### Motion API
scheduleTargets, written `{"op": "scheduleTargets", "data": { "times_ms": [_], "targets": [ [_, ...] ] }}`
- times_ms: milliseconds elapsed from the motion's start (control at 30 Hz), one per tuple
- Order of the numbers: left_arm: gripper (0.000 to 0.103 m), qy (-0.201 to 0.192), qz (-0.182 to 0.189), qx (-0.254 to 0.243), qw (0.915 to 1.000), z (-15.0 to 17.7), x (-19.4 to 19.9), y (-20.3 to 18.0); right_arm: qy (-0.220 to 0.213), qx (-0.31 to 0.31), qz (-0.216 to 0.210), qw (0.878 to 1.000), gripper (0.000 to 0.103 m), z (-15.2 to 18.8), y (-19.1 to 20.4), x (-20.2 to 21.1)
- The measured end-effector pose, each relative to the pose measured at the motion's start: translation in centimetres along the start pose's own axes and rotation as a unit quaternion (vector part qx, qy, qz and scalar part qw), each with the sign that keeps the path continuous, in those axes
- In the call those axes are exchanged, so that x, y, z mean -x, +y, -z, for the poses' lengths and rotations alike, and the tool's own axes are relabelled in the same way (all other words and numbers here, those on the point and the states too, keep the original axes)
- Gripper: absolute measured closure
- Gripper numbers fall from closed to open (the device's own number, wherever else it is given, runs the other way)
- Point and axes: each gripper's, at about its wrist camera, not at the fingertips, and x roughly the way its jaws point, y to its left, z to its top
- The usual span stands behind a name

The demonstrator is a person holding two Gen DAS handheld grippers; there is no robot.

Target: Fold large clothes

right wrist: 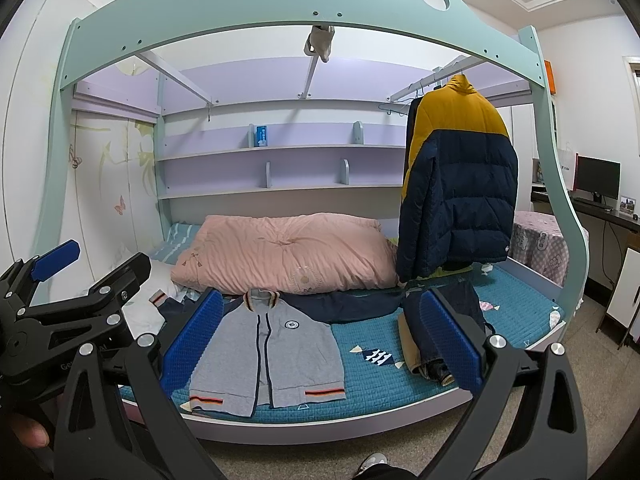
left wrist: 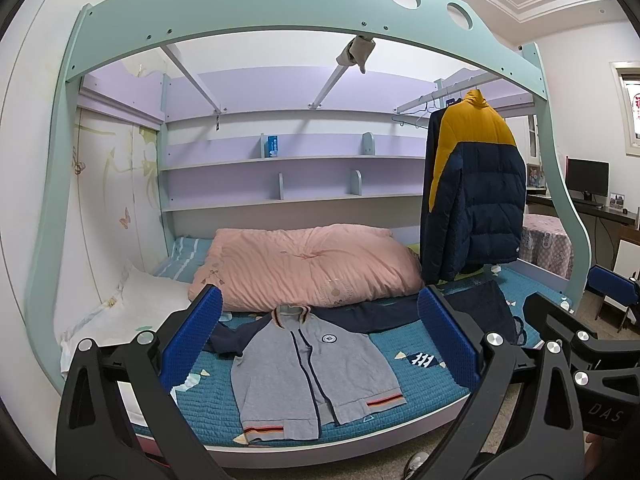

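1. The grey jacket [left wrist: 312, 368] lies flat and face up on the bed [left wrist: 432, 384], its hem close to the front edge of the teal quilted mattress cover, its collar just beside the pink duvet [left wrist: 308, 268].
2. Its navy sleeves spread outward: 1 reaches left toward the white pillow [left wrist: 132, 312], the other runs right along the foot of the duvet.
3. The left gripper [left wrist: 320, 344] hangs in front of the bed, blue pads wide apart, holding nothing; the jacket shows between them.
4. The right gripper [right wrist: 324, 344] is likewise spread wide and empty, well apart from the cloth.
5. In the right wrist view a dark folded garment [right wrist: 436, 320] lies on the mattress right of the jacket, partly behind the right pad.
6. A bare stretch of teal cover separates jacket and dark garment; more open cover lies toward the right end of the bed.
7. A yellow and navy puffer coat [left wrist: 472, 196] hangs from a rail at the right, its hem just above the mattress.
8. The mint bed frame [left wrist: 280, 12] arches overhead; bare floor runs along the bed's front edge.
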Motion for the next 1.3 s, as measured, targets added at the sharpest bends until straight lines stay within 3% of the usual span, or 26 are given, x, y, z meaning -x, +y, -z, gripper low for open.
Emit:
{"op": "scheduleTargets", "data": {
  "times_ms": [1300],
  "targets": [
    [0.005, 0.0, 0.0, -0.001, 1.0, 0.06, 0.08, 0.04, 0.001, -0.002, 0.003, 1.0, 0.008, -0.11, 0.35, 0.04]
  ]
}}
